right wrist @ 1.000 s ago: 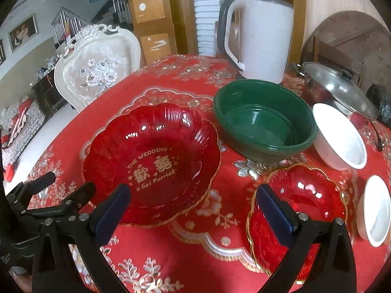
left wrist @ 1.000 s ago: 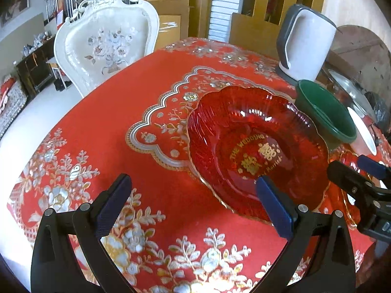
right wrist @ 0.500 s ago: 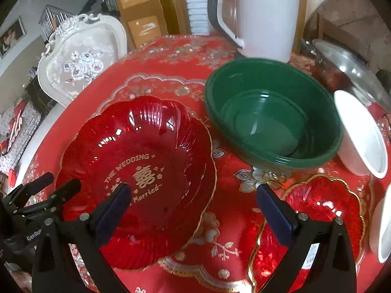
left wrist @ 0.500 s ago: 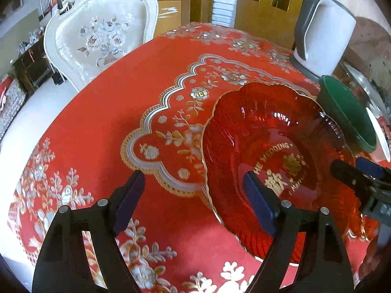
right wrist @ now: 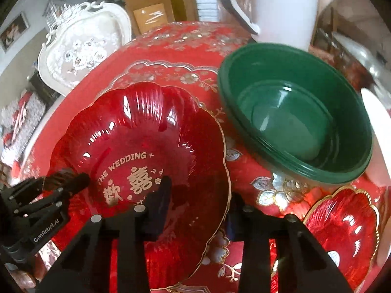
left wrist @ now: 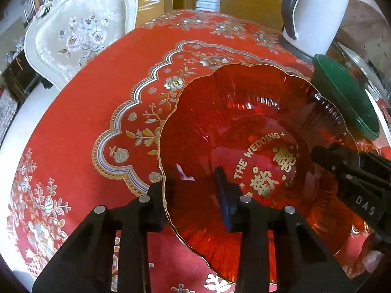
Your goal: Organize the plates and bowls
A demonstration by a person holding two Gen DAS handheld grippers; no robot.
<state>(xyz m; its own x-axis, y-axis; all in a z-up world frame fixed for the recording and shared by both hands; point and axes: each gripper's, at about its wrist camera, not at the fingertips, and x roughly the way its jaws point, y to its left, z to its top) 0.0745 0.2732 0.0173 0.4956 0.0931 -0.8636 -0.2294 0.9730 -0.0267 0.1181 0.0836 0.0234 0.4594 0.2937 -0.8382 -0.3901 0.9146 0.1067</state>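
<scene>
In the middle of both frames the big red plate (left wrist: 244, 127) lies on the tablecloth (left wrist: 78, 127). The left gripper (left wrist: 193, 188) and right gripper (right wrist: 198, 195) have just been closing, and each now pinches the rim on opposite sides. Uneven lifting could tilt it against the green bowl (right wrist: 293, 122), or the thin glossy rim could slip.

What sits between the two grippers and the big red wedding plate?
Nothing visible. The left gripper and right gripper each straddle the big red wedding plate's gilt rim on opposite sides, jaws having just been closing.
</scene>
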